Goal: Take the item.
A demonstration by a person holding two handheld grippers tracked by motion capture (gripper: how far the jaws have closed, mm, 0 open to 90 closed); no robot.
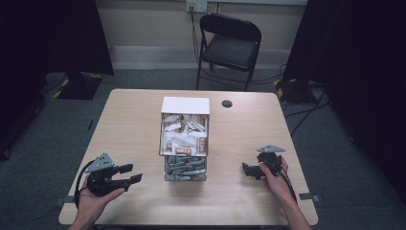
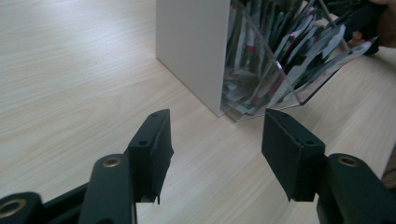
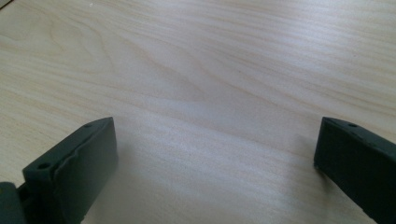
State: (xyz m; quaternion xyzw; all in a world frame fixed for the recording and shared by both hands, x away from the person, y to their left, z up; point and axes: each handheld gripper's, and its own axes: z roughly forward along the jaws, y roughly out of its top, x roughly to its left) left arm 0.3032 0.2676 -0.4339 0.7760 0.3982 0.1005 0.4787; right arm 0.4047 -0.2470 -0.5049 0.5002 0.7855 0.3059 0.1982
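1. The clear organiser box [image 1: 185, 139], packed with sachets [image 1: 184, 127], is set at mid-bench [image 1: 134, 110], within reach of both sides.
2. The left tool [image 1: 135, 173] is held just left of the box's near corner, jaws apart, empty; an approach seems intended.
3. The right tool [image 1: 245, 169] is kept low over bare wood, jaws wide, nothing gripped.
4. Open room is left either side; the bench edges stay well clear.

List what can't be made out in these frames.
- Packet print: packets in the organizer are too small in the high view, blurred behind clear plastic in the left gripper view.
- Right gripper: its jaw tips are too dark and small to separate in the high view.
- Organizer's top: cut off by the left gripper view's upper edge.
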